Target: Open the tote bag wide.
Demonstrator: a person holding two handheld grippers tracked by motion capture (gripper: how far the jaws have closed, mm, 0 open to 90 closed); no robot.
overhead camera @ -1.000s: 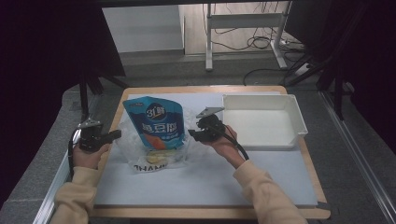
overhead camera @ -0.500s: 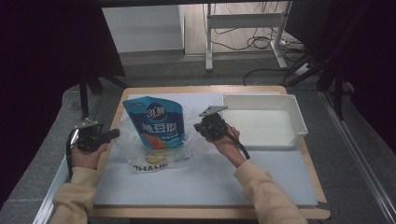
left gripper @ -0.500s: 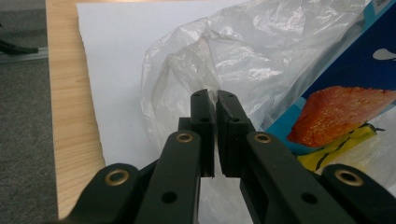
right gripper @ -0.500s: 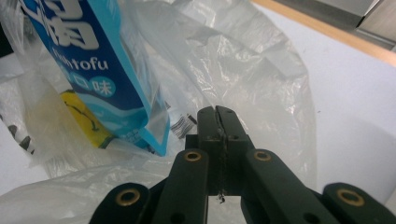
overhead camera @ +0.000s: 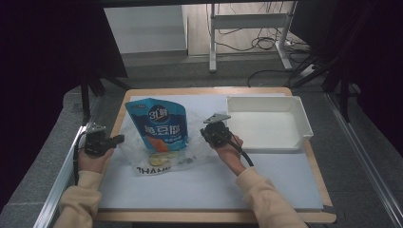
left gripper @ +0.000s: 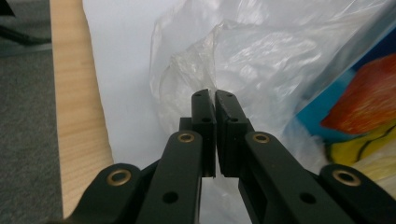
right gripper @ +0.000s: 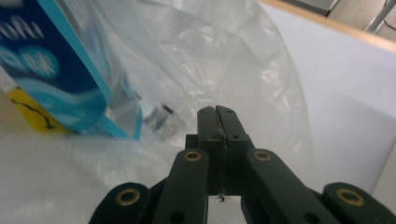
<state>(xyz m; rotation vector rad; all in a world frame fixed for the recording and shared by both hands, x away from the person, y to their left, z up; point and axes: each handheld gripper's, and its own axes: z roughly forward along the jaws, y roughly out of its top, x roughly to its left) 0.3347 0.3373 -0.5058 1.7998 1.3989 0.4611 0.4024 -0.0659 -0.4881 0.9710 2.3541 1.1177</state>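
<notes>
Left gripper (left gripper: 215, 100) pinched shut on clear plastic bag (overhead camera: 164, 154) edge — blue snack pouch (overhead camera: 159, 126) standing inside, mid-mat. Right gripper (right gripper: 217, 112) clamped on bag's other edge. White tray (overhead camera: 304, 124) at right.

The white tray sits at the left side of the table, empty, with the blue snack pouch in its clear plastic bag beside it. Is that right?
Not quite: the high view shows the white tray at the right side of the table, not the left. The rest holds: it is empty, and the blue snack pouch lies in the clear plastic bag beside it.
</notes>
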